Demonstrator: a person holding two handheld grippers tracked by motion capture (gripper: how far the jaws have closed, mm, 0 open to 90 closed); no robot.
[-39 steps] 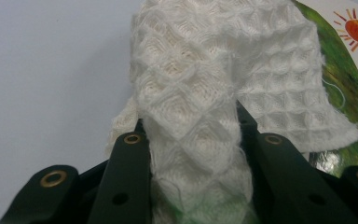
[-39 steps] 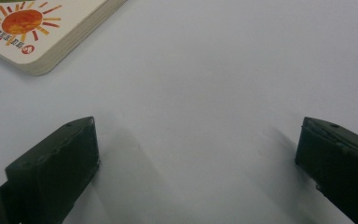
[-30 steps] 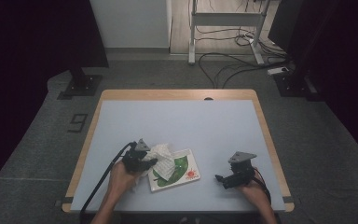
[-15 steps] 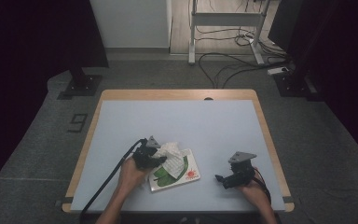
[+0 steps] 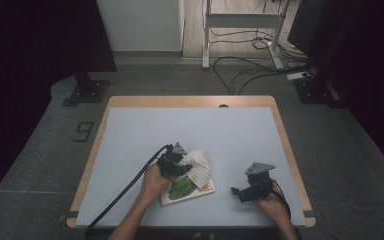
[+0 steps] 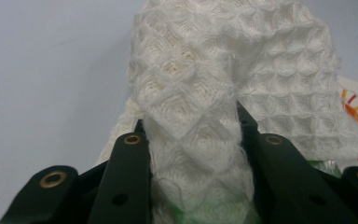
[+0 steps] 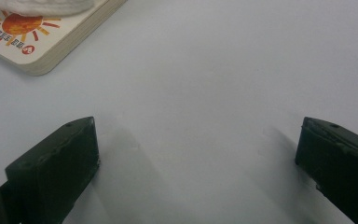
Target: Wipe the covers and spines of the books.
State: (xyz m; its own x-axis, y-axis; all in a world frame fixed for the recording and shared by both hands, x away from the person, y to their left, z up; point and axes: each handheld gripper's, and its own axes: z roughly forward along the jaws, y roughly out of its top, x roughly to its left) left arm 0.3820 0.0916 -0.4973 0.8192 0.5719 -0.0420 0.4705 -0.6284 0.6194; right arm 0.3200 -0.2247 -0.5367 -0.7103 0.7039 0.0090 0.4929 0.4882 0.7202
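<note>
Clamped between the black jaws of the left gripper (image 6: 193, 154): a fold of white waffle-weave cloth (image 6: 223, 79), bunched and lifted above them. Draped beyond, over the far end of a thin white-edged book with a green leaf and an orange sun on its cover (image 5: 187, 187). Lying flat near the front edge of the pale blue bench (image 5: 130, 135), that book, with the left hand (image 5: 152, 181) just beside it. Spread wide and holding nothing: the black jaws of the right gripper (image 7: 196, 163), low over bare bench surface, with the book's sun-printed corner (image 7: 32, 37) ahead to their left. Resting near the bench's front right, well apart from the book: the right hand (image 5: 270, 202). Below the bench, grey carpet (image 5: 45, 150) and loose cables (image 5: 250, 62).
</note>
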